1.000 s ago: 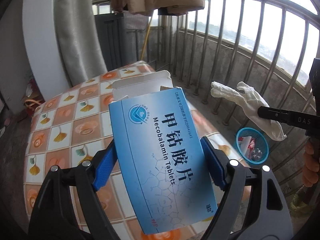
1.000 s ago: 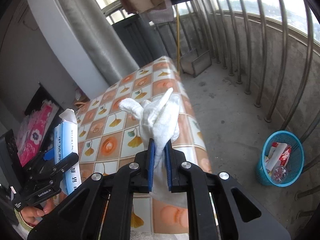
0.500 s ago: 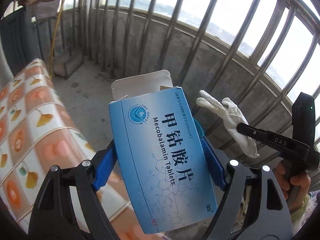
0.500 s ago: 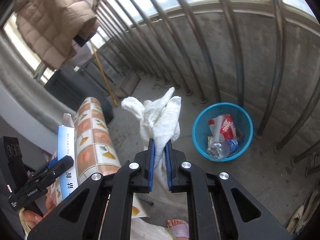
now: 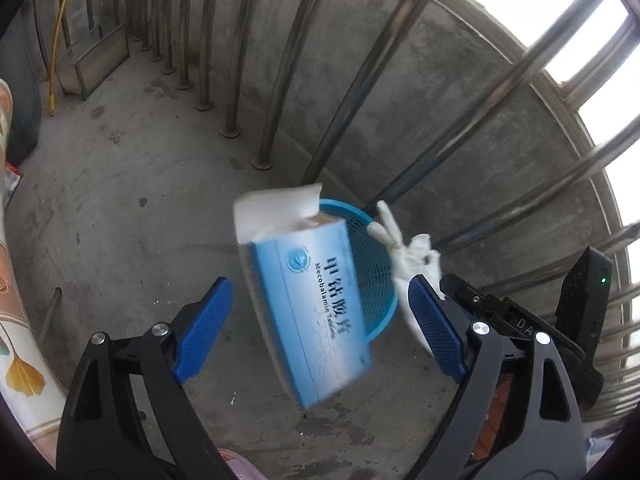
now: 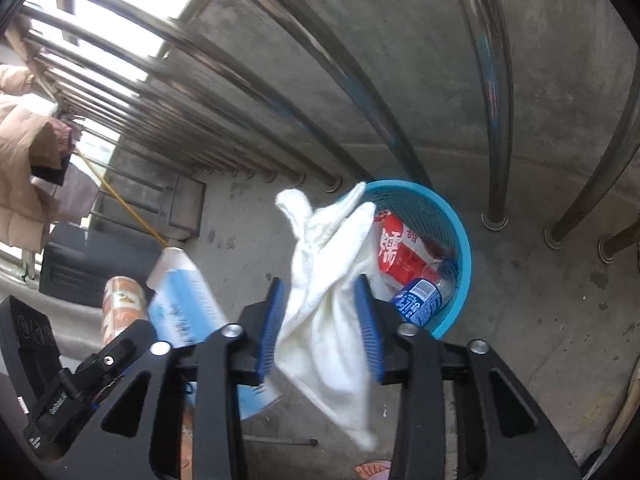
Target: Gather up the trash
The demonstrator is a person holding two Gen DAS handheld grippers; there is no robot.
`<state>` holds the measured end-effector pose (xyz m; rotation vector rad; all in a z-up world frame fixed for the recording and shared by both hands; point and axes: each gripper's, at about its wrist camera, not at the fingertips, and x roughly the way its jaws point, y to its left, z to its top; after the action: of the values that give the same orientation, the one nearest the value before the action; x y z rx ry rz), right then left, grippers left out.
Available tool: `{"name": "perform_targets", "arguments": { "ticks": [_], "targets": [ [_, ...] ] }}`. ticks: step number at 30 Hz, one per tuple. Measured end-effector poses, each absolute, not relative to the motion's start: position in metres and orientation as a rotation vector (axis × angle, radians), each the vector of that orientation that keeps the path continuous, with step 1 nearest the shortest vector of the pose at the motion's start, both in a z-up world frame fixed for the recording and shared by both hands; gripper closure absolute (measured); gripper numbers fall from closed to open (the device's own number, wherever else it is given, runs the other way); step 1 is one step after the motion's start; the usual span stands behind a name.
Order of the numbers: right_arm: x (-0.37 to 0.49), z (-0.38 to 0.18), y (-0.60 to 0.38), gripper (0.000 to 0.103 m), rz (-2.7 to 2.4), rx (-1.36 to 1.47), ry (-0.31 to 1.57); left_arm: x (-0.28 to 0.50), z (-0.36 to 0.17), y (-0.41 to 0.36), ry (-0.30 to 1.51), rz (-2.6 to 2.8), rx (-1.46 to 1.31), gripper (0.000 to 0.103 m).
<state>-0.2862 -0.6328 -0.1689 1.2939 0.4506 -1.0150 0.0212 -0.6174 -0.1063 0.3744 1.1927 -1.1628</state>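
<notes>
**Box and glove let go above the blue basket**

The left claw (image 5: pixel 320 320) is opening, and the blue medicine box (image 5: pixel 308 312) sits loose and blurred between its pads, touching neither, its open flap towards the blue mesh basket (image 5: pixel 376 264) on the concrete floor (image 5: pixel 120 200). The right claw (image 6: pixel 320 324) is opening too; the white glove (image 6: pixel 332 300) hangs slack between its blue pads, apparently no longer pinched, with its fingers over the basket rim (image 6: pixel 460 240). A red carton (image 6: pixel 400 248) and a plastic bottle (image 6: pixel 424 296) already lie inside the basket.

The step in hand is judged to be the drop. It is done well if both claws are kept pointed down at the basket mouth until each piece has cleared the pads. The box appears to be offset towards the near rim in the left wrist view, so a bounce onto the floor is the likely fault. The glove is limp and may snag on a pad; a wider opening should free it.
</notes>
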Motion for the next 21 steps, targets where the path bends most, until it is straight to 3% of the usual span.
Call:
{"name": "perform_targets", "arguments": {
  "ticks": [6, 16, 21],
  "targets": [
    [-0.286, -0.189, -0.629, 0.056, -1.03, 1.283, 0.459, 0.042, -0.096, -0.591, 1.197, -1.175, 0.299, 0.018],
    [-0.273, -0.136, -0.591, 0.052, -0.998, 1.088, 0.451, 0.051, -0.014, -0.513, 1.02, -1.255, 0.201, 0.018],
    [-0.232, -0.119, -0.574, 0.041, -0.868, 0.996, 0.514, 0.065, 0.02, -0.453, 0.959, -1.235, 0.186, 0.018]
  ]
}}
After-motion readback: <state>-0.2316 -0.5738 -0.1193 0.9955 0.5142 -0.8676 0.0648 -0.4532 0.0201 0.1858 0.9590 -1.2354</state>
